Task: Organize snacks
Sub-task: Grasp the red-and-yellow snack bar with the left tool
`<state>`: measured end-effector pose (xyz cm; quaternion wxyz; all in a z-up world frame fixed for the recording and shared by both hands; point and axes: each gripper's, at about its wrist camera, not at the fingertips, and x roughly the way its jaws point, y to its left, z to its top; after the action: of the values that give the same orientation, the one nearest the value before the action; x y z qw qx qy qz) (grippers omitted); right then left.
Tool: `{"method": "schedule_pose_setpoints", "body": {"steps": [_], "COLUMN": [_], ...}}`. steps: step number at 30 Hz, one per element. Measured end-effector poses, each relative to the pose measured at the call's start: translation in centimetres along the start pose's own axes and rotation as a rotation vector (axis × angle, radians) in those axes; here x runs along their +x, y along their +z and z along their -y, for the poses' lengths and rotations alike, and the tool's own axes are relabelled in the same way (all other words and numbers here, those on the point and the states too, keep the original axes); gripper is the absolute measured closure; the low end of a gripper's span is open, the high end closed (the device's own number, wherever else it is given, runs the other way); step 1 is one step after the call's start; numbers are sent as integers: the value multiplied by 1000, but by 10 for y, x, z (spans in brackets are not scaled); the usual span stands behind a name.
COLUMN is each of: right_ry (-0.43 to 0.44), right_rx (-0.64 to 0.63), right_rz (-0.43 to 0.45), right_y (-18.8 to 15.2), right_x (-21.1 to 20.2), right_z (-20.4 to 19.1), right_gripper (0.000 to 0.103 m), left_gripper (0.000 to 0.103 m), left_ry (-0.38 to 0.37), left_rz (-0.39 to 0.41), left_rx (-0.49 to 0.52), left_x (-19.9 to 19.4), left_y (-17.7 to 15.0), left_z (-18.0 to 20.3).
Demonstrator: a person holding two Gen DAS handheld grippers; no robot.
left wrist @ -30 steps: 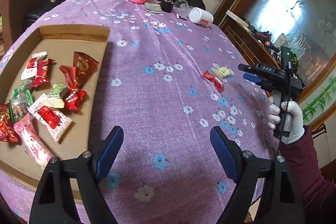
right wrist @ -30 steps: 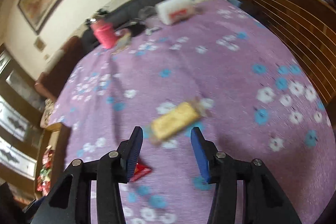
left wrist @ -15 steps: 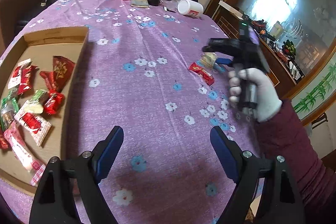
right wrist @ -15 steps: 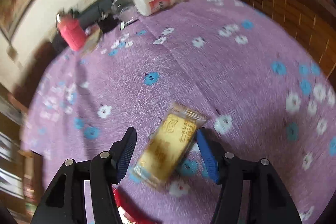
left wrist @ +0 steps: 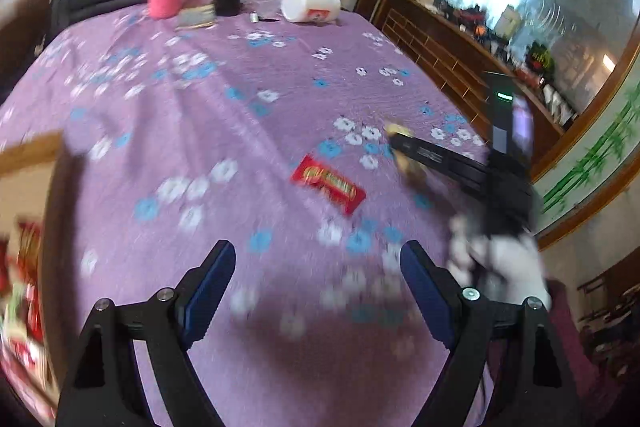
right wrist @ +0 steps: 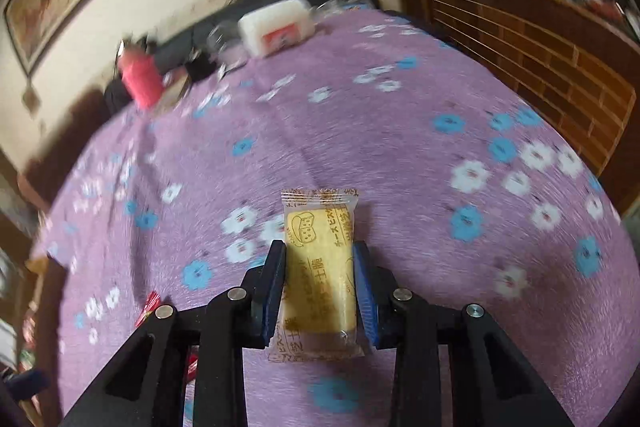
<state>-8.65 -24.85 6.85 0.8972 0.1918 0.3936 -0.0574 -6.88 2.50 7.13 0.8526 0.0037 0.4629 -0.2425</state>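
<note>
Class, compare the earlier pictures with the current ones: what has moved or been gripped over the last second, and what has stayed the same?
The right gripper came down over the yellow biscuit packet and shut on it; earlier its fingers were open with the packet lying loose between them. The left gripper swung right, away from the cardboard box, and stays open. The red snack packet still lies on the purple tablecloth.

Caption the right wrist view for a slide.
Right gripper clamps a yellow biscuit packet above the purple flowered tablecloth.
</note>
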Motion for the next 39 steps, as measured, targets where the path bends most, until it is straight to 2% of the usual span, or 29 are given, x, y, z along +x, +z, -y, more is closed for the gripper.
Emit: {"method": "schedule_pose_setpoints", "body": {"steps": [4,6,9,12,18,21,25,26,27,32,35,37,38,39], "right_ry": [58,68,87,100,111,115,119,120,118,111,112,112,113,114], "right_rx": [75,67,66,81,99,89,60,50,45,32,37,36,35,33], "right_rz": [4,4,3,1,2,-1,-4,-6,-7,-17,-21,-21,-22,-24], "right_y": [7,7,6,7,5,3,0,-1,-2,-4,-4,-4,-4,-4], "right_x": [1,1,0,-1,-4,-5,-5,-4,-4,0,1,1,1,1], "right_z": [14,11,9,11,14,11,2,0,-1,-2,-1,-1,-2,-2], "right_gripper": [68,68,68,68,68,68,68,68,68,68,68,68,68,68], "left_gripper": [19,20,20,19,19,19,19,19,19,19,20,28,46,57], "left_ry": [190,340,455,513,589,536,326,292,229,130,91,87,75,77], "left_rz": [-48,-39,-62,-162,-178,-178,-143,-133,-112,-105,-162,-190,-183,-182], "left_rx": [150,253,363,395,375,299,112,94,93,305,329,314,307,307], "left_x": [52,77,103,122,72,49,22,20,18,35,55,64,61,59], "left_y": [35,50,56,51,25,12,-2,-4,-6,-9,-11,-13,-13,-13], "left_z": [32,49,60,54,13,-12,-33,-34,-31,3,5,1,2,2]}}
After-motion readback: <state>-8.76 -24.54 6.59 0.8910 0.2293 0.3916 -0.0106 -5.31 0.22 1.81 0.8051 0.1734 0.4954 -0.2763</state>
